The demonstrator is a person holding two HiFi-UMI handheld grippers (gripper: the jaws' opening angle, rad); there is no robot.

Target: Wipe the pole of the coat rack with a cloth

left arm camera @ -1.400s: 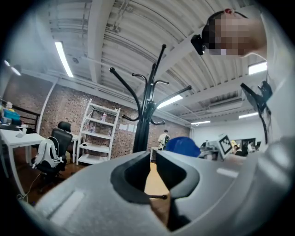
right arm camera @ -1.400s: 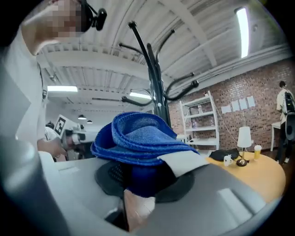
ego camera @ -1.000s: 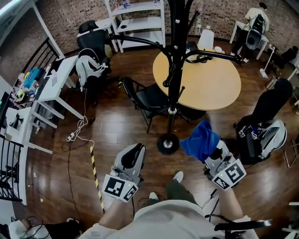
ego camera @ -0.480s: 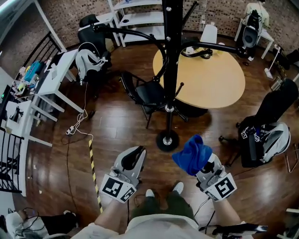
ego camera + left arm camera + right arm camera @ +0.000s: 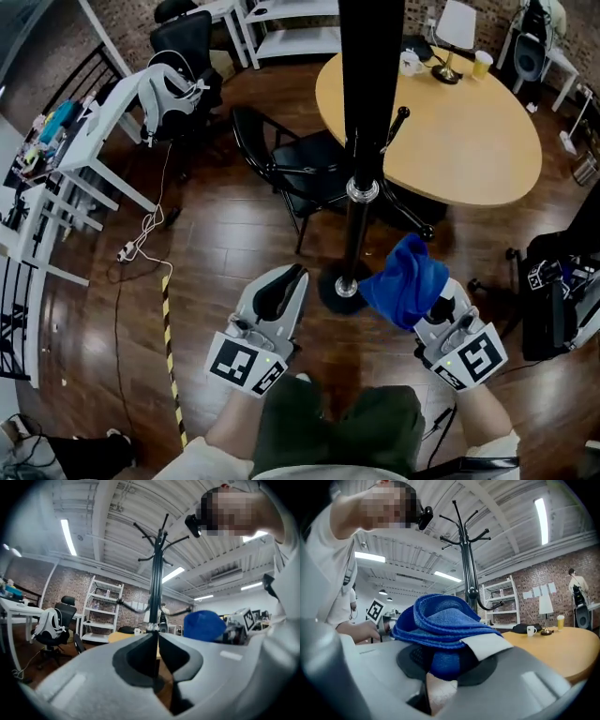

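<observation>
**item 1: coat rack pole** (image 5: 356, 234). black and upright, it rises from a round base (image 5: 339, 289) on the wood floor straight ahead of you, between your two tools. a metal collar (image 5: 362, 191) sits partway up, and above it the pole runs out of the top of the head view. both gripper views look up its length to the hooks.

**item 2: cloth** (image 5: 406, 279). blue and folded in layers, it is bunched over the front of your right claw (image 5: 429, 305). it hangs just beside the lower pole, on its right and close above the base. whether it touches the pole yet cannot be told from above. the bunching looks deliberate: a thick pad faces the pole, so fabric rather than tool would meet the metal.

**item 3: right claw.** it is clamped on the cloth. the right gripper view shows the blue folds and a white label (image 5: 485, 646) pinched between the jaws. you hold it low and angled toward the pole. this reads as lining up to wipe the bottom stretch, with the wipe itself not clearly begun.

**item 4: left claw** (image 5: 289, 281). the jaws are together with nothing between them, and the pole shows only in the distance beyond. it sits left of the base, pointing at it and apart from the pole. it is probably kept free to steady the rack if the rack rocks under the wipe.

**item 5: surroundings.** a round tabletop (image 5: 469, 141) and a black chair (image 5: 300, 183) stand close behind the pole. the far side will likely be the awkward one to reach.
</observation>
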